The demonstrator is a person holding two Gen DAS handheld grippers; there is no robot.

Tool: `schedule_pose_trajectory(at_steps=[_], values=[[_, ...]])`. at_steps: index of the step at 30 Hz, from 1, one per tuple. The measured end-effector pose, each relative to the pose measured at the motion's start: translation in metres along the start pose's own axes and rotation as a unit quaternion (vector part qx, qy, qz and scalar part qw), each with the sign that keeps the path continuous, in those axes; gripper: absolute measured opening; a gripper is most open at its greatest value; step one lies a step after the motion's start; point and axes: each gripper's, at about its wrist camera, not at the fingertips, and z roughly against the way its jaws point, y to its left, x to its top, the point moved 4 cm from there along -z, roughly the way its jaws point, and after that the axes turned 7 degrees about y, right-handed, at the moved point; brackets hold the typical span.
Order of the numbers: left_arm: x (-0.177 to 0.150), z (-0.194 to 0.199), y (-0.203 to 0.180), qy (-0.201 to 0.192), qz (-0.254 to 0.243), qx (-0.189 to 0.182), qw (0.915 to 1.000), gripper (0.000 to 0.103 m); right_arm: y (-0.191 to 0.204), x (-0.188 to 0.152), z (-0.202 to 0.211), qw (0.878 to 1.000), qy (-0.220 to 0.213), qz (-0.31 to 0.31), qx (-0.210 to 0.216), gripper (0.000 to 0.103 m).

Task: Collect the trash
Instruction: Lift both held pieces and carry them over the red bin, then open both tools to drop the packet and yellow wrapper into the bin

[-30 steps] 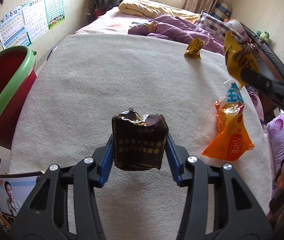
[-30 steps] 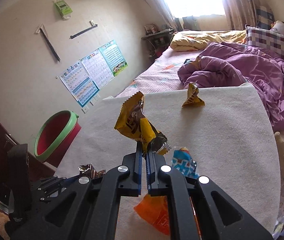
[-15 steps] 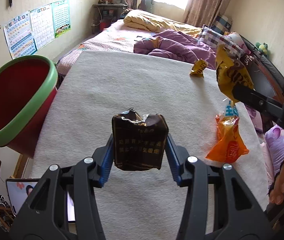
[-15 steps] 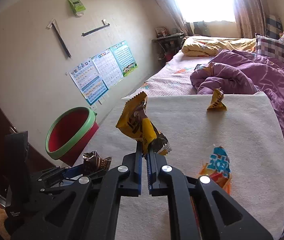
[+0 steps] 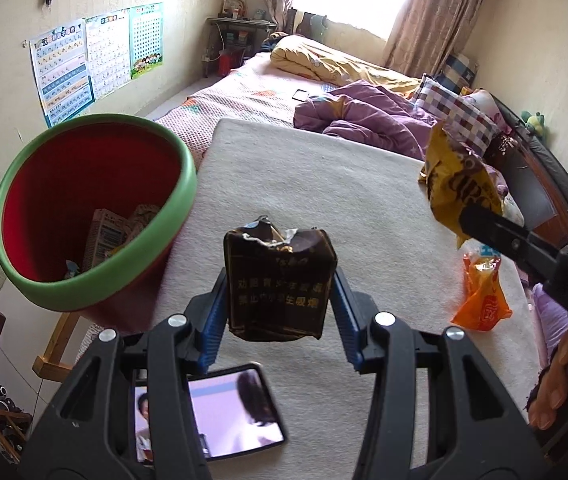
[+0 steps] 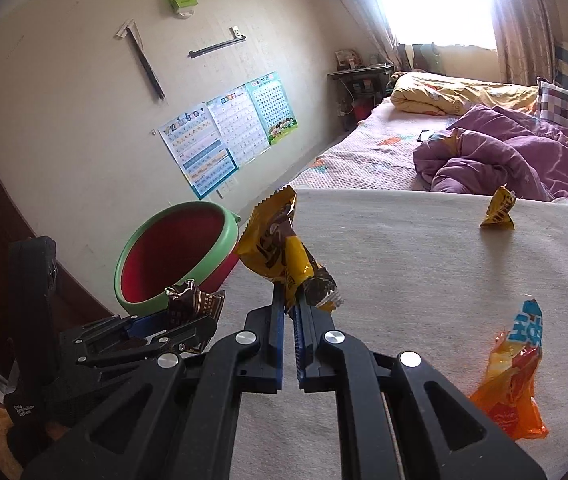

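Left claw (image 5: 279, 300): partly open, blue pads clamped on both sides of a brown pack (image 5: 277, 280); the pack stands upright between the fingers, its torn top up.
Right claw (image 6: 290, 308): all but shut, pinching a yellow wrapper (image 6: 275, 248) by its lower end; the wrapper sticks up and leans left from the jaws.
Trash count: four pieces in all: two held, two lying loose on the white blanket (image 6: 404, 248).
Loose pieces: an orange bag (image 6: 512, 384) near the right claw, to its right; a small yellow wrapper (image 6: 498, 208) well apart, at the far edge by the purple quilt (image 6: 516, 160).
Bin (image 5: 83, 216): one, red with a green rim, tilted, just beside the blanket's left edge; up and left of the left claw, with some rubbish already inside.
Phone (image 5: 223, 412): one, screen lit, below the left claw.
Pose: both claws point forward and down over the blanket, side by side, the left one nearer the bin. Fingers of the person's hand (image 5: 560, 384) show on the right claw's grip.
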Motion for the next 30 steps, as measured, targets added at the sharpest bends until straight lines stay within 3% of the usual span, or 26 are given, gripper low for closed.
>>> schedule_pose_trajectory(at_steps=[14, 30], values=[[0.027, 0.021, 0.078, -0.033, 0.028, 0.034, 0.9985, 0.046, 0.05, 0.009, -0.031, 1.0, 0.001, -0.002, 0.013, 0.006], [0.034, 0.026, 0.142, -0.037, 0.045, 0.06, 0.9965, 0.046, 0.103, 0.022, -0.083, 0.999, 0.026, 0.023, 0.039, 0.007]])
